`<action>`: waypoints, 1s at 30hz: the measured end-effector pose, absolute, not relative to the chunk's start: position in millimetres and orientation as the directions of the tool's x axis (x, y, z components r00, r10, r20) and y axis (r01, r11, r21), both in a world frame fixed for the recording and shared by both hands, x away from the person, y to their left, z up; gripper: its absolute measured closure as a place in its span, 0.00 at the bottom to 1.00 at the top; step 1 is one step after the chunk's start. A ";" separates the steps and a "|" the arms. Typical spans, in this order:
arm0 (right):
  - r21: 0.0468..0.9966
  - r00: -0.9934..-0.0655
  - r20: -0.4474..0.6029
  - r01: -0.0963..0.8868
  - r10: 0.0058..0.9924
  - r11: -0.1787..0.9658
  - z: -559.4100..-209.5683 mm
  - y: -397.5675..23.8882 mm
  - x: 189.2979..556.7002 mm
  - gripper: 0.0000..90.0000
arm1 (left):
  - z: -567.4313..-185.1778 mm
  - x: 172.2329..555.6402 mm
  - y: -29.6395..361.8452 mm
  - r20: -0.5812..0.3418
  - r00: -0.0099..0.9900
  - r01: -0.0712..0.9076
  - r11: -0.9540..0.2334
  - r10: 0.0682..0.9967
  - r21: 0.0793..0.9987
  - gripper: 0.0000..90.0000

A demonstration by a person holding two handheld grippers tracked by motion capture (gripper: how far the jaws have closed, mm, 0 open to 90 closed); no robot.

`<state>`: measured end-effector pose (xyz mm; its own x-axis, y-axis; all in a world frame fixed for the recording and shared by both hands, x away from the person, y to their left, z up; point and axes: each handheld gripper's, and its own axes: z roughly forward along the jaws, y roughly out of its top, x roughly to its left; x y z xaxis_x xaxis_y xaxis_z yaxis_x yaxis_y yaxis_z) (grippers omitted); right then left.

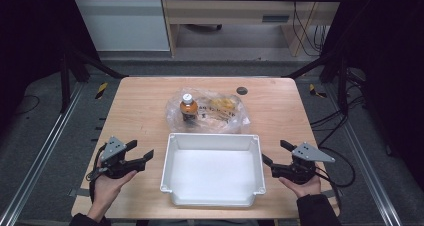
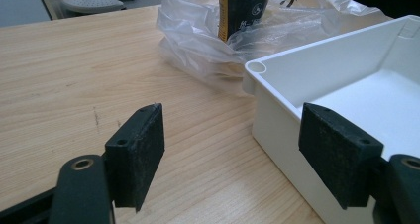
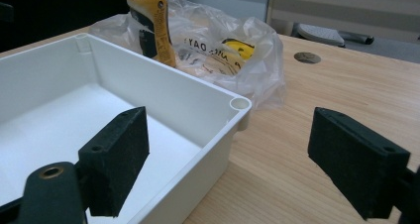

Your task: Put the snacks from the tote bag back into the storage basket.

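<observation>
Nearest the front edge of the table [image 1: 135, 93], the left gripper [image 1: 140, 155] and the right gripper [image 1: 274, 160] are held low by the person's hands, one at each side of the white tray [image 1: 212, 201]. Both sets of jaws are spread wide and nothing is held between them. In the left gripper view, the tray's near corner [image 2: 256, 68] is seen between the two black pads [image 2: 140, 149], but no contact is made. In the right gripper view, the tray's other corner [image 3: 239, 104] is framed in the same way, with bare tabletop [image 3: 317, 90] below the outer pad. This symmetrical placement is judged to be a ready stance, from which either gripper can be sent forward.

The tray is set at the middle of the front edge, its long sides parallel to that edge, and it is empty. It is judged to be placed there as the receiving container.

Just beyond the tray's far wall, towards the middle of the table, a crumpled clear plastic bag [image 1: 235, 117] is found. An orange-capped bottle [image 1: 187, 107] stands upright at the bag's left part, and yellow packaged goods [image 1: 223, 104] lie at its right; whether the bottle is enclosed cannot be told. The bag touches or nearly touches the tray's far rim.

Near the far edge, a dark round grommet [image 1: 242, 90] is set in the tabletop.
</observation>
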<state>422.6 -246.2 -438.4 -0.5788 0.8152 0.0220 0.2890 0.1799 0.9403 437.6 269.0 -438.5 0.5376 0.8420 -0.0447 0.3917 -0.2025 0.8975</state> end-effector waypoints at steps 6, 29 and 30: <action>0.940 -0.580 0.025 0.291 0.814 0.178 -438.3 -246.0 421.1 0.19 | -437.6 436.3 269.6 -0.050 0.538 0.390 -0.196 0.842 0.900 0.29; 0.937 -0.582 0.028 0.298 0.813 0.182 -438.9 -246.3 421.6 0.19 | -421.0 446.1 257.5 -0.053 0.561 0.366 -0.191 0.826 0.911 0.30; 0.937 -0.582 0.028 0.299 0.813 0.182 -438.9 -246.3 421.5 0.19 | -419.8 446.8 256.6 -0.050 0.562 0.362 -0.191 0.826 0.912 0.30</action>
